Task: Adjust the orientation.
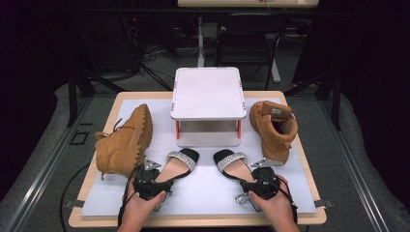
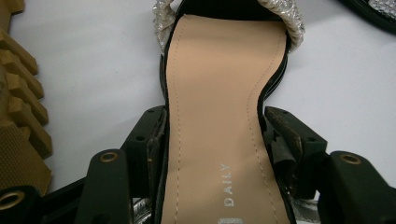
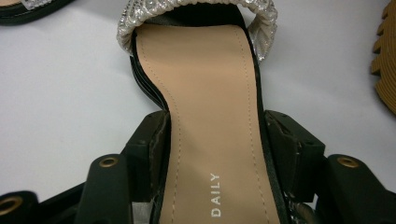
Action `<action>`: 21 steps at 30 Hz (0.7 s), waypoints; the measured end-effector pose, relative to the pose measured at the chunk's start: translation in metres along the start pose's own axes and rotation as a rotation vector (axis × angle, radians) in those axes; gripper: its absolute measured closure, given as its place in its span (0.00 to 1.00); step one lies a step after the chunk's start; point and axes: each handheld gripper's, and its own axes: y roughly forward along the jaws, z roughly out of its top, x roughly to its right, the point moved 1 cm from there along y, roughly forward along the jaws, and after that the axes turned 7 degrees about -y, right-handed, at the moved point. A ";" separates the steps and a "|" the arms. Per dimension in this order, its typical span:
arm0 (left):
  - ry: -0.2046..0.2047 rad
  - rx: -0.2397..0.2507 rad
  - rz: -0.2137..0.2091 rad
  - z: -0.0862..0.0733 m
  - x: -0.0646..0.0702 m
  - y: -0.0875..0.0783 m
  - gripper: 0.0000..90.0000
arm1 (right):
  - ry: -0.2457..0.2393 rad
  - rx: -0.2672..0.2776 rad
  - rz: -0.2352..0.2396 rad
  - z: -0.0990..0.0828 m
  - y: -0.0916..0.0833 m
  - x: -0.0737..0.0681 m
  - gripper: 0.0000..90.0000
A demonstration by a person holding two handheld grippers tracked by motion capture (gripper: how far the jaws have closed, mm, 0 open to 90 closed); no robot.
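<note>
At lower centre, each claw pinched a sandal's waist: left claw [image 1: 155,178] on the left black beige-insoled, silver-strapped sandal [image 1: 178,163], right claw [image 1: 251,180] on its mate [image 1: 233,165]. Light, stiff-soled; strap looked snaggable.

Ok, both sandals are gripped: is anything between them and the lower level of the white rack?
Nothing visible: bare white mat lies between the left sparkly-strap black sandal, the right sparkly-strap black sandal and the white two-tier rack. The tan boots sit off to either side.
</note>
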 end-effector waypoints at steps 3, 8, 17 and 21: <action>0.000 0.000 0.006 0.000 0.000 -0.001 0.46 | -0.004 -0.003 -0.001 0.000 0.000 0.000 0.46; 0.000 0.003 0.006 0.000 -0.001 -0.004 0.47 | -0.003 0.005 -0.008 0.001 -0.002 0.000 0.46; 0.003 0.014 0.003 0.005 0.002 -0.008 0.47 | 0.008 0.009 -0.005 0.003 -0.005 0.002 0.46; 0.004 0.025 0.007 0.010 0.001 -0.011 0.47 | 0.002 0.014 -0.009 0.006 -0.008 0.002 0.46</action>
